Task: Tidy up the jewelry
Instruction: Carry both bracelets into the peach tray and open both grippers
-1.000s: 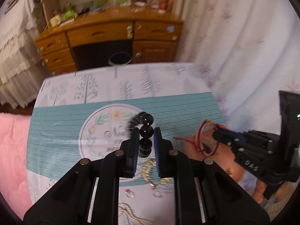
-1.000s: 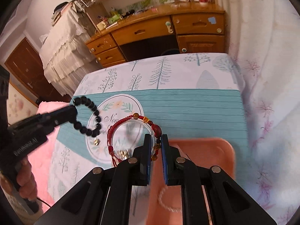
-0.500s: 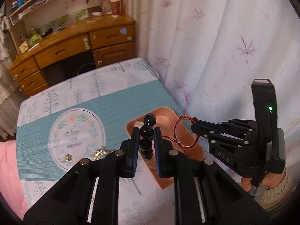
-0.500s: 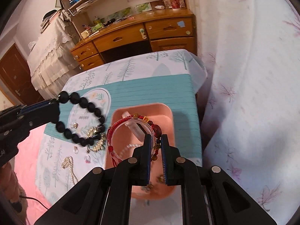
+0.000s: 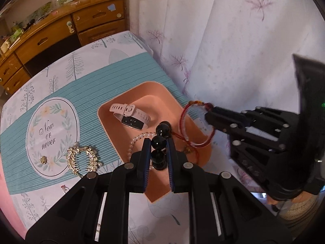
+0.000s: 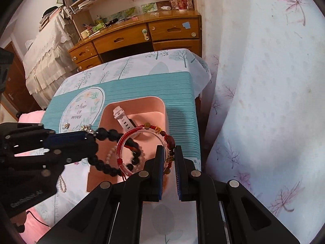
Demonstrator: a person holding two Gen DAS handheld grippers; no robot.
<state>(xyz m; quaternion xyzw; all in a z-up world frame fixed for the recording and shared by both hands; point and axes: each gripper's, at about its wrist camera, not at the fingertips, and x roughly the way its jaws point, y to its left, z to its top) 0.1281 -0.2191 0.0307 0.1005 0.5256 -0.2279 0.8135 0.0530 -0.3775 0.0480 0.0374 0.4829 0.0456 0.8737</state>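
Note:
My left gripper (image 5: pixel 158 144) is shut on a black bead bracelet (image 5: pixel 159 142), which hangs over the near part of the pink tray (image 5: pixel 105 109). From the right wrist view the same black bead bracelet (image 6: pixel 105 165) dangles from the left gripper (image 6: pixel 92 140). My right gripper (image 6: pixel 169 154) is shut on red bracelets (image 6: pixel 126 140), a red string one and a red-and-clear bangle, over the pink tray (image 6: pixel 134 100). In the left wrist view the red bracelets (image 5: pixel 183 122) hang at the right gripper (image 5: pixel 209 114), above the tray's right edge. A pink-strapped watch (image 5: pixel 130 114) and a pearl bracelet (image 5: pixel 134 140) lie in the tray.
On the teal and white tablecloth (image 5: pixel 67 85) left of the tray lie a gold hair comb (image 5: pixel 81 158), a small gold button (image 5: pixel 43 159) and a tiny ring (image 5: pixel 65 188). A pearl strand (image 6: pixel 62 183) lies near the table's front. A curtain (image 5: pixel 233 40) hangs close on the right; a wooden desk (image 6: pixel 142 34) stands behind.
Both grippers have swung right from the tablecloth's round print to above the pink tray, carrying their bracelets. They now hang lower and closer together over the tray.

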